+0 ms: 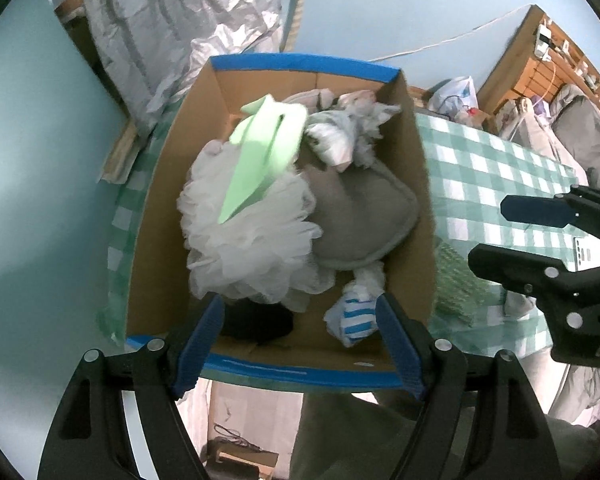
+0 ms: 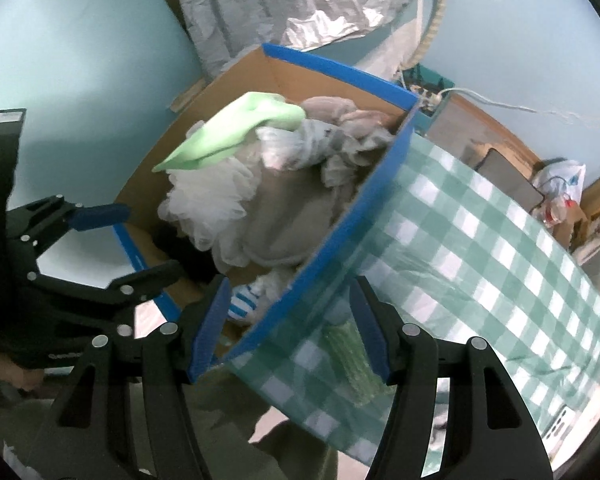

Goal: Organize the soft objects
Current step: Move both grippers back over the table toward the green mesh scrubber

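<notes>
A cardboard box with blue-taped rims stands on the checked table and holds soft things: a light green cloth, a white mesh pouf, a grey pad, crumpled white cloths, a blue-striped sock and a black item. My left gripper is open and empty above the box's near rim. My right gripper is open and empty over the box's right wall; it also shows in the left wrist view. A green textured cloth lies on the table beside the box.
The green-and-white checked tablecloth covers the table to the right of the box. A silver crinkled sheet hangs behind it. A plastic bag and wooden shelves stand at the far right. A white device lies on the table.
</notes>
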The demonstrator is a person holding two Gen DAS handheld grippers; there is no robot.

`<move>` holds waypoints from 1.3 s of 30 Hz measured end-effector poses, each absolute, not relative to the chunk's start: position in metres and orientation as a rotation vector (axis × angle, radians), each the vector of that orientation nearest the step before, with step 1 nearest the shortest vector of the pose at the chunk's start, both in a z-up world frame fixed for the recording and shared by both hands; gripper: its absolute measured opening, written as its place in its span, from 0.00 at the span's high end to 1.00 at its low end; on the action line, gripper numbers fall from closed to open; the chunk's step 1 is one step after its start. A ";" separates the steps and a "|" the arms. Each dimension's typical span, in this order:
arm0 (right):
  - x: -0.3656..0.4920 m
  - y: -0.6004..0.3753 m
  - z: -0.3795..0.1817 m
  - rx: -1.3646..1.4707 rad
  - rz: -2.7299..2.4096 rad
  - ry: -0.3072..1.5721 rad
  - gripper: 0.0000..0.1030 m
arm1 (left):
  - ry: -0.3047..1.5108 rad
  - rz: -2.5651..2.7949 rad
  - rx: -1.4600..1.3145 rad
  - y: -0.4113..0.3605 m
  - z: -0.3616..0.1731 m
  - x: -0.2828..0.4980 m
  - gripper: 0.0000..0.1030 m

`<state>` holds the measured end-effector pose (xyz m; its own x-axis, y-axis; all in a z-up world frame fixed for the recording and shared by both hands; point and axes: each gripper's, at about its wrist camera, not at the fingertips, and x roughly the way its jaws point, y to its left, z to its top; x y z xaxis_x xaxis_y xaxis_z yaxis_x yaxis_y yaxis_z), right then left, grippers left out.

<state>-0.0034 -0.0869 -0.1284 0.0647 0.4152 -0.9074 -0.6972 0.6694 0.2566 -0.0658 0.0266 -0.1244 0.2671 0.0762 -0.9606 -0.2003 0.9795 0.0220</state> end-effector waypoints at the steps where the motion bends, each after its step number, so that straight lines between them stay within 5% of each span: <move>1: -0.002 -0.092 -0.129 -0.273 0.849 1.248 0.40 | 1.285 0.183 -0.108 0.024 -0.123 -0.065 0.23; 39: 0.010 -0.287 -0.184 -0.089 0.460 1.389 0.40 | 1.338 -0.118 0.072 -0.123 -0.144 -0.019 0.22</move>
<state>0.0102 -0.2870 -0.1838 0.1077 0.2609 -0.9593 -0.3638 0.9084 0.2062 -0.0187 -0.1230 -0.1444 0.2257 -0.0445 -0.9732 0.1272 0.9918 -0.0159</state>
